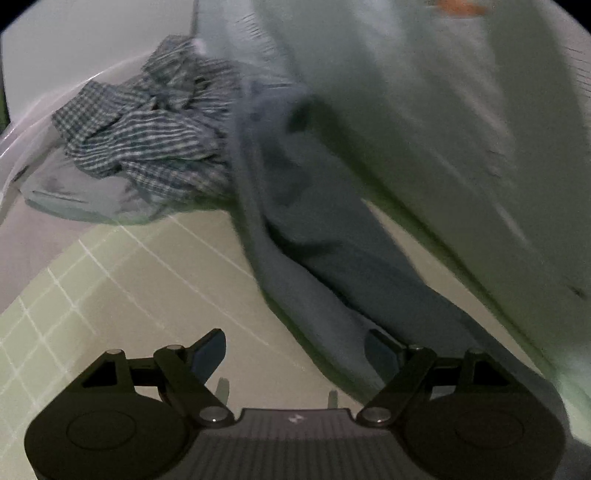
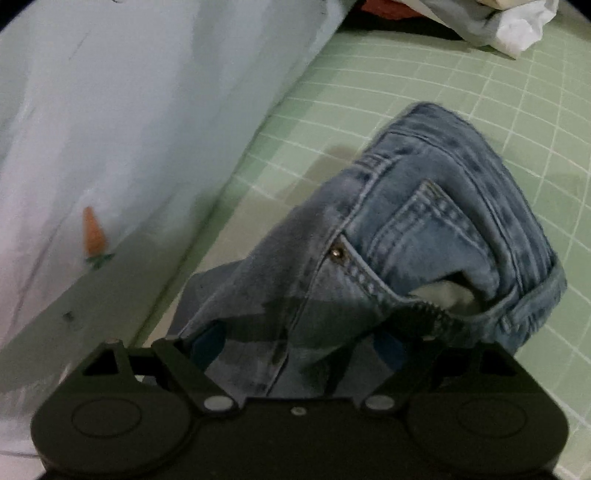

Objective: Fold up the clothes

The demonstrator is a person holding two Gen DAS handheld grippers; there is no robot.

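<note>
Light blue jeans (image 2: 424, 236) lie on the green grid mat (image 2: 480, 110), waist and front pocket toward the right wrist camera. My right gripper (image 2: 295, 347) is open, its jaws standing either side of the denim just below the pocket. In the left wrist view a jeans leg (image 1: 332, 258) runs diagonally across the mat (image 1: 129, 295). My left gripper (image 1: 295, 354) is open, its right finger (image 1: 384, 350) against the leg's edge, nothing held between the fingers.
A crumpled blue checked shirt (image 1: 147, 125) lies on a pale garment at the far left. A pale cloth with a carrot print (image 2: 96, 236) fills the left of the right view and the right of the left view (image 1: 443, 110). White crumpled fabric (image 2: 517, 26) lies at the back.
</note>
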